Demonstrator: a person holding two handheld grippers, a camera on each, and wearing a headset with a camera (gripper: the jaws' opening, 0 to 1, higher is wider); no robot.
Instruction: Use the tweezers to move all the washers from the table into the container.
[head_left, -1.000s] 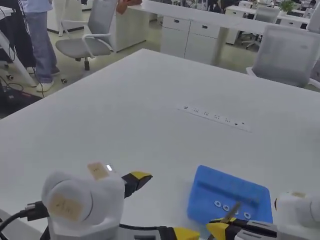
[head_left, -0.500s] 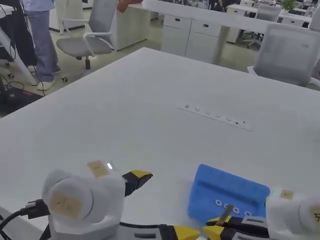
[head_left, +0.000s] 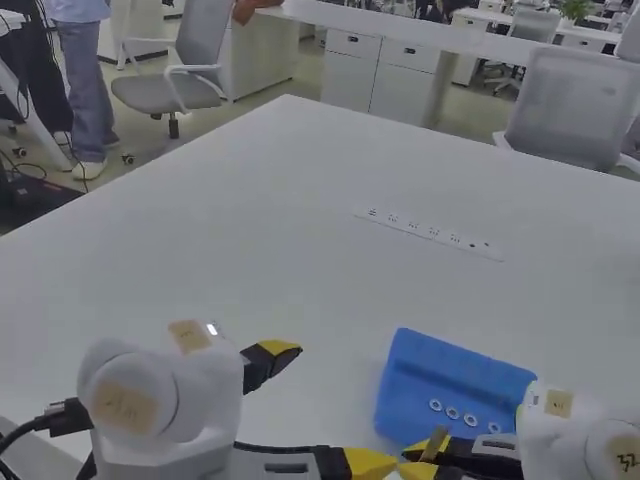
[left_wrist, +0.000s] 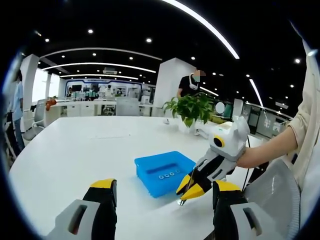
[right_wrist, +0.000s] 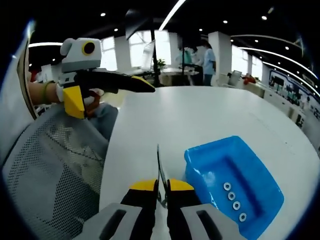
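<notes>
A blue container (head_left: 455, 378) sits on the white table near its front edge, with several washers (head_left: 453, 412) in a row inside; I also see the container (right_wrist: 235, 185) and washers (right_wrist: 231, 196) in the right gripper view. My right gripper (right_wrist: 161, 186) is shut on thin tweezers (right_wrist: 159, 162), whose tips point over the bare table just beside the container. In the head view the right gripper (head_left: 437, 447) is at the container's near edge. My left gripper (left_wrist: 165, 185) is open and holds nothing, left of the container (left_wrist: 162, 172); its yellow fingertips (head_left: 275, 352) hover over the table.
A power strip (head_left: 430, 232) is set into the white table (head_left: 250, 220) further back. Grey office chairs (head_left: 185, 70) and a standing person (head_left: 80, 70) are beyond the far edge. A potted plant (left_wrist: 192, 107) stands on the table's far side.
The right gripper has drawn back toward me and to the left, bringing the tweezers' tips from over the washers in the container to its near edge. The left gripper stays put.
</notes>
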